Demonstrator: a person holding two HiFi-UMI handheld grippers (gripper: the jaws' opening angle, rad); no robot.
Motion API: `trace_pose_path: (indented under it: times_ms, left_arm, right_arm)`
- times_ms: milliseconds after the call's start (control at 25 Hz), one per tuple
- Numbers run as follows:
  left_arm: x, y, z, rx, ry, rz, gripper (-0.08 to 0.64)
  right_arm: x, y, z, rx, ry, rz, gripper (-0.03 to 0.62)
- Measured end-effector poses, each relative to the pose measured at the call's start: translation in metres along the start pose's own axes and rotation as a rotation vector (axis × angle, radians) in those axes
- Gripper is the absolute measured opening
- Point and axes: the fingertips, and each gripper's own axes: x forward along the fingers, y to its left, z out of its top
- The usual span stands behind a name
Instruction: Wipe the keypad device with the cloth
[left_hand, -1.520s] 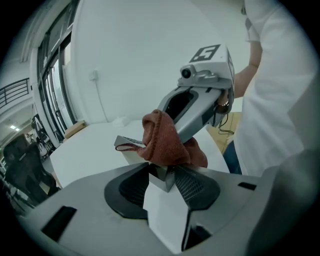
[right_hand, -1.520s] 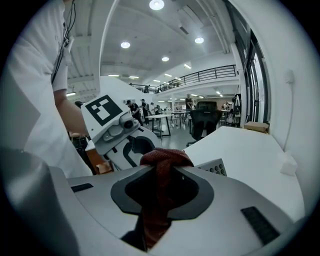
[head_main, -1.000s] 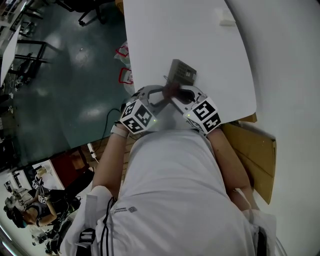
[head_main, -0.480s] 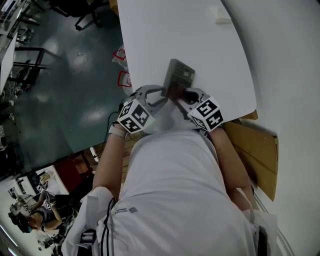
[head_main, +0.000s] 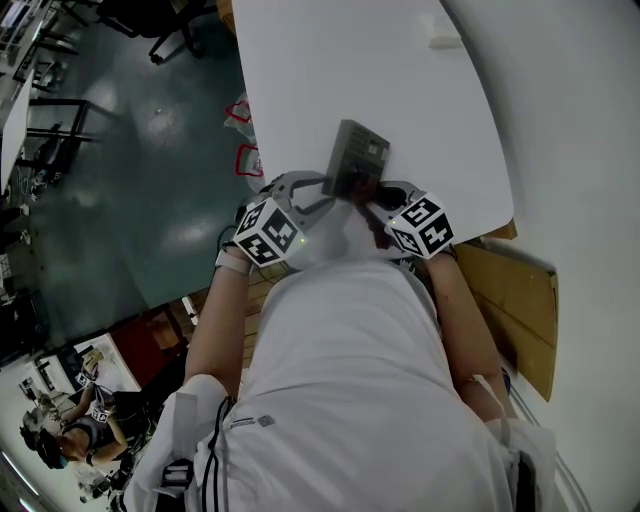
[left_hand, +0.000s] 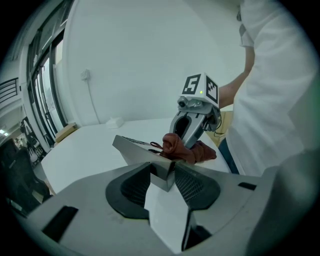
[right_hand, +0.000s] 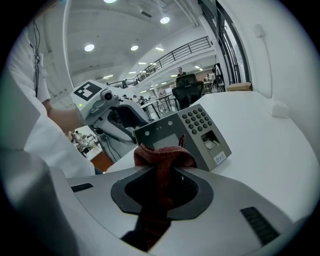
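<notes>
The left gripper (left_hand: 162, 175) has its jaws closed narrowly on one corner of the device (left_hand: 132, 147), pinching its edge. The right gripper (right_hand: 162, 167) is clamped tight on the cloth (right_hand: 162, 157). The cloth is a red-brown wad that bulges out past the jaw tips and lies against the device's face, over the lower part of the screen.

The device (right_hand: 195, 132) is a grey wedge with a sloping face. On that face are a dark screen, a keypad of round keys beside the screen, a slot below the keys and a small label on the bottom edge. It sits on the white table (head_main: 350, 70), with both grippers meeting at its near end. A small white block (head_main: 445, 40) lies well beyond the device.
</notes>
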Motion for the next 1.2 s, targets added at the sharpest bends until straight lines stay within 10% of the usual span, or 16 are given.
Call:
trace_pose_path:
  times_ms: [1200]
  left_arm:
    - [0.010, 0.013, 0.005, 0.131, 0.028, -0.074, 0.147]
  right_arm:
    - [0.000, 0.005, -0.044, 0.035, 0.119, 0.000, 0.078]
